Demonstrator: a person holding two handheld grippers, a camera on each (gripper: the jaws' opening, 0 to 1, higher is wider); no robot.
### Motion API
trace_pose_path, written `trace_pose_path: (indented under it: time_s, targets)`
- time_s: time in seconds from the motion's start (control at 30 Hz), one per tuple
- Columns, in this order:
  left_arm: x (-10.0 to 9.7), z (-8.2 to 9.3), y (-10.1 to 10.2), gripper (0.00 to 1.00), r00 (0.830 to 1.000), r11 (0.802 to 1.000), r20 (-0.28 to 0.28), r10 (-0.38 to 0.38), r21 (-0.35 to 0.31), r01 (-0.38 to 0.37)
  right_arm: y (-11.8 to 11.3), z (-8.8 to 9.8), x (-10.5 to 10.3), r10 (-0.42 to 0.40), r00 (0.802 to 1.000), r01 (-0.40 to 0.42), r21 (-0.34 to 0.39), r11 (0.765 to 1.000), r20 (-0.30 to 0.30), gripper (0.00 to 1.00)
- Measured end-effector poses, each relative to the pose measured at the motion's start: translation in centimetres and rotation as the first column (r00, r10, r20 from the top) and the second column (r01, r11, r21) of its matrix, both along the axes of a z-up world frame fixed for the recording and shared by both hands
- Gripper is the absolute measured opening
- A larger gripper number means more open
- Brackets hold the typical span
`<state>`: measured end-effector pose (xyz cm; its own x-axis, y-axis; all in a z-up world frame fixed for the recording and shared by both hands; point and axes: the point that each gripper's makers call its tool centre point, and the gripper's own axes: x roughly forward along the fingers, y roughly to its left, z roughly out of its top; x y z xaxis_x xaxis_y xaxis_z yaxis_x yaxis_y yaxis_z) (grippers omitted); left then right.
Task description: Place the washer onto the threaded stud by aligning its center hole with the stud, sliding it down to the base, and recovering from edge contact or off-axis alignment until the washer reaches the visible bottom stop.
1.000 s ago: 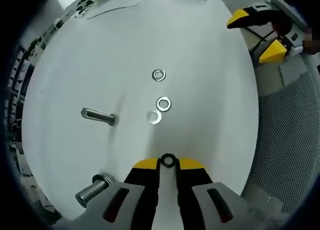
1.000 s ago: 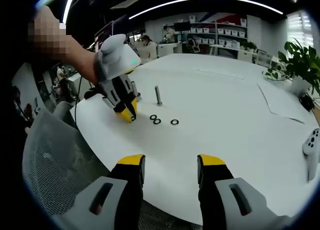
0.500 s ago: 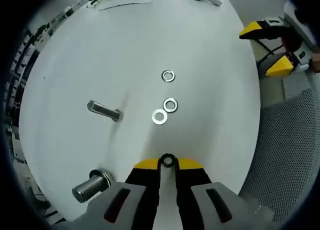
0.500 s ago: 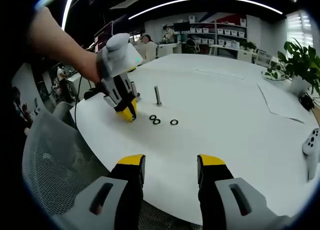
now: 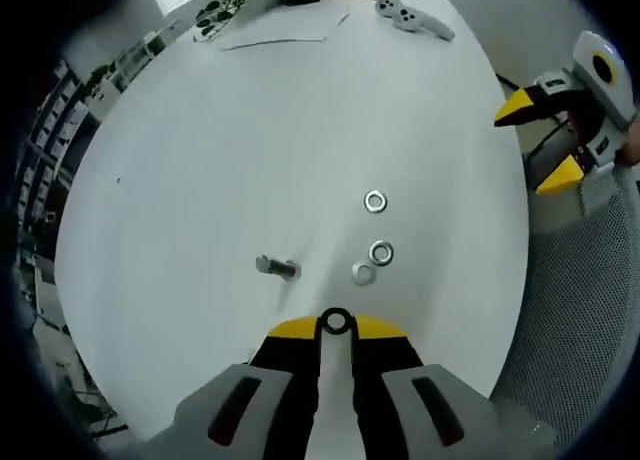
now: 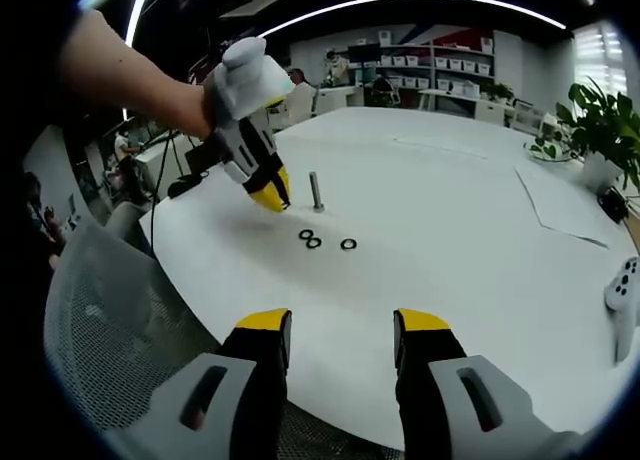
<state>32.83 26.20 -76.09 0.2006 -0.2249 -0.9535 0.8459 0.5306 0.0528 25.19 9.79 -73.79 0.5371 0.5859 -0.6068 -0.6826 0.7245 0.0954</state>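
Carrying a washer (image 5: 336,323) pinched at its tips, the left hand-held gripper (image 5: 336,332) hangs beside the upright stud (image 5: 276,267) on the bench (image 5: 250,130); next, centre the hole over it. The right hand-held gripper (image 6: 340,325) idles wide.

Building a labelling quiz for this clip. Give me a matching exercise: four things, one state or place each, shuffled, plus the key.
Things:
1. left gripper
2. right gripper
3. threaded stud
4. three loose washers

States or places:
A. standing upright on the white table
B. lying flat on the table, near the stud's foot
C. jaws apart, nothing between them
D. jaws closed on a washer at their tips

Pairs: 1-D, 2-C, 3-A, 4-B
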Motion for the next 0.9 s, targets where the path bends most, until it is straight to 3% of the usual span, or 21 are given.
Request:
trace_pose_path:
  time_s: [0.4,0.67,0.9]
  targets:
    - [3.1,3.0,-0.7,0.08,0.996,0.998,0.087,0.034,-0.055,-0.029,0.0,0.0,0.0,0.001,1.000,-0.001,0.000,1.000,0.002,0.43]
    - [4.3,3.2,-0.9,0.08,0.993,0.999,0.118,0.015,-0.040,-0.011,0.0,0.1,0.0,0.004,1.000,-0.004,-0.001,1.000,0.004,0.42]
    - [4.6,2.6,-0.8,0.08,0.995,1.000,0.099,0.009,-0.022,-0.006,0.1,0.1,0.0,0.008,1.000,-0.008,0.001,1.000,0.004,0.42]
